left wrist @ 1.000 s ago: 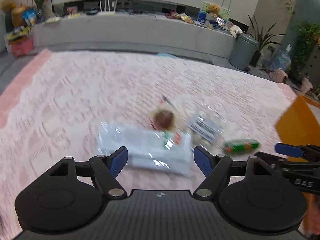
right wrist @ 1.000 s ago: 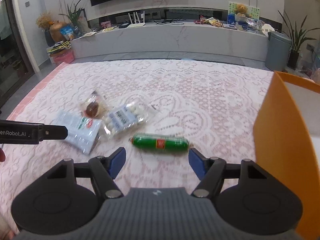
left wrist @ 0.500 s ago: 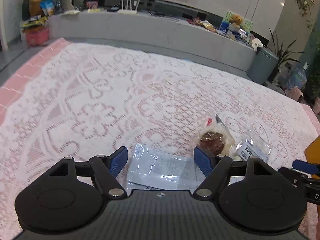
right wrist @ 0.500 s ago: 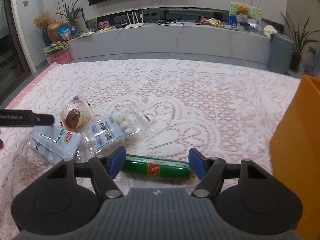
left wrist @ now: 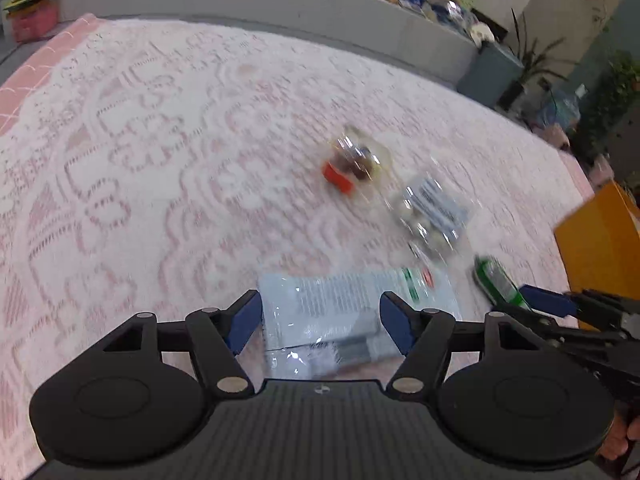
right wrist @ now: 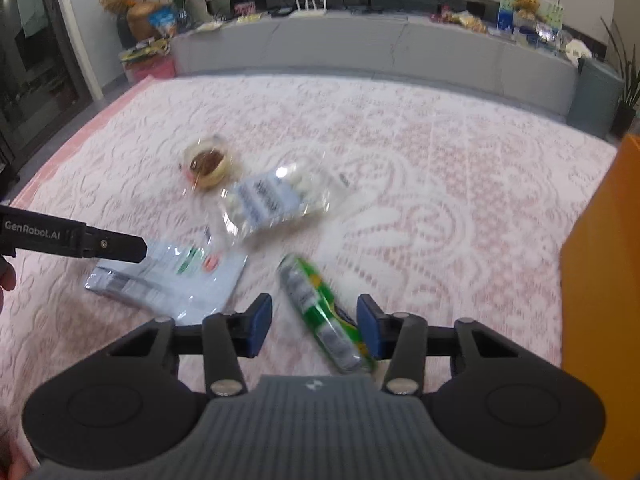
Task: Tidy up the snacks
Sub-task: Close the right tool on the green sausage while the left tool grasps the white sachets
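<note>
Right gripper (right wrist: 314,326), jaws closing around the green sausage stick (right wrist: 326,316) on the lace tablecloth (right wrist: 420,168); its long axis runs obliquely across the gap, near end by the right pad. Left gripper (left wrist: 320,322), jaws also closing, straddles the pale blue flat packet (left wrist: 344,312), not yet pinched.

4 snack packets (right wrist: 276,204), 1 orange box (right wrist: 600,280)

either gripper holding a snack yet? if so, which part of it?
Nothing held yet. Left gripper is closing around the pale blue packet, pads clear. Right gripper is closing around the green sausage near its near end; grip unconfirmed.
</note>
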A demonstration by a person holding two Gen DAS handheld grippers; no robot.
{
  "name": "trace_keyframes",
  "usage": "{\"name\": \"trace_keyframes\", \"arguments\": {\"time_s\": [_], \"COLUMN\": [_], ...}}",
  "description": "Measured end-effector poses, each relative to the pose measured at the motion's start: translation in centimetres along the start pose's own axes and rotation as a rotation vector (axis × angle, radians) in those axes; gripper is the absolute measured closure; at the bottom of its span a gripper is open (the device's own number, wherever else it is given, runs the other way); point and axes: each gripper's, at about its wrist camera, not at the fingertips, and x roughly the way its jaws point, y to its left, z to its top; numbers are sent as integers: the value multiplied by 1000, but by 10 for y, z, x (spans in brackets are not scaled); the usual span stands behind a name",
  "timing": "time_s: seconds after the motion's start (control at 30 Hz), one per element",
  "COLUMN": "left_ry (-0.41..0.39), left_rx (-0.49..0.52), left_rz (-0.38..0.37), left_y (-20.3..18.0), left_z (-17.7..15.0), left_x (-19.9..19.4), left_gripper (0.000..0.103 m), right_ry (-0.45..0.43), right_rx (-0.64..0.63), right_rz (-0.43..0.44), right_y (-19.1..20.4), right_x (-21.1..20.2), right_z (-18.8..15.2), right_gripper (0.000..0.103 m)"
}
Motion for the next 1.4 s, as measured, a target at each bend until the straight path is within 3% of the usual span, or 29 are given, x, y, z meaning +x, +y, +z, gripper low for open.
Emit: {"name": "trace_keyframes", "arguments": {"time_s": [0.13, 0.2, 0.3, 0.43, 0.57, 0.73, 0.97, 1.1, 1.3, 1.4], "left_ry": [32, 63, 119, 42, -42, -106, -49, -65, -66, -13], "left_rx": [56, 65, 91, 246, 354, 552, 641, 731, 672, 576], "left_rz": [-8, -79, -175, -66, -50, 52, -42, 6, -36, -28], "left_y": [-15, -20, -31, -49, -53, -58, -50, -53, -48, -47], "left_z": [-10, -13, -26, -34, -28, -21, -18, -20, -13, -6], "left_x": [-7, -8, -9, -16, -20, -5, 11, 22, 30, 31], "left_gripper": [25, 25, 26, 26, 17, 16, 13, 6, 1, 3], "right_ry": [41, 50, 59, 76, 68, 59, 66, 70, 61, 56], "right_rx": [29, 36, 45, 76, 56, 55, 71, 76, 54, 64], "right_rz": [19, 21, 21, 24, 30, 46, 51, 58, 64, 65], "right_y": [0, 0, 1, -1, 2, 2, -4, -4, -2, -5], "right_x": [-7, -10, -13, -17, -21, -19, -13, -7, -5, -3], "right_z": [-10, -13, -15, -17, -18, -17, -16, -14, -14, -11], "right_gripper": [73, 82, 82, 82, 80, 72, 71, 70, 66, 66]}}
